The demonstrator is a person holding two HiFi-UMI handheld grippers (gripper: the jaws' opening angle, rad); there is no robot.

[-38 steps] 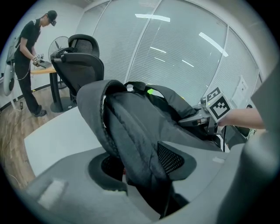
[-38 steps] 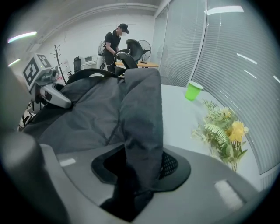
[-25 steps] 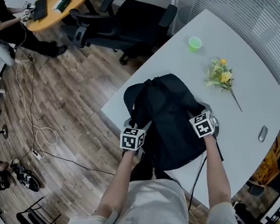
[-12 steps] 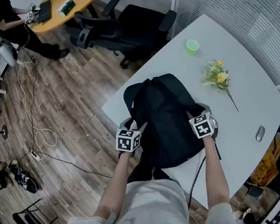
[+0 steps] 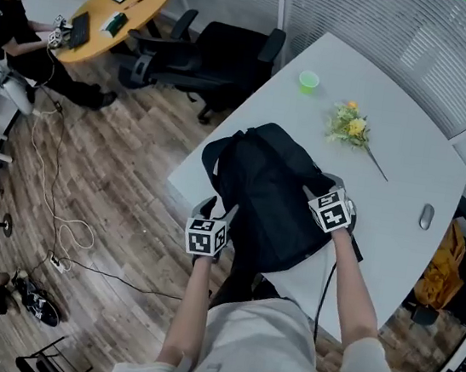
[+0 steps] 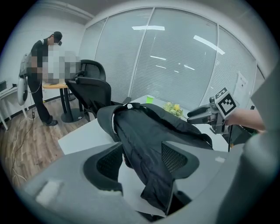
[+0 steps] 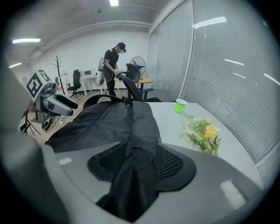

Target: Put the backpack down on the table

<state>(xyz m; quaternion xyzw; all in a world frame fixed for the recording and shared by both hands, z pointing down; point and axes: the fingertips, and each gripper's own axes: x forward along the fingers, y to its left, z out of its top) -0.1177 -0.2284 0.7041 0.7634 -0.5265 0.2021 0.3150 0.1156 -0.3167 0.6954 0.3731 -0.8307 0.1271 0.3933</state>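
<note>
Leftward a touch goes the left gripper (image 5: 218,211), away from the bag's side; its jaws stand spread, a fold of the backpack (image 5: 270,196) loose between them; the right gripper (image 5: 321,190) pinches the bag's fabric. The backpack lies on the white table (image 5: 396,156), by its near edge.

- White tabletop (image 5: 406,175), rounded corners.
- Black backpack (image 5: 271,190) on near side, overhanging edge.
- Green cup (image 5: 309,81) at far end, flowers (image 5: 349,127) nr it.
- Grey mouse (image 5: 426,216) by rt edge.
</note>
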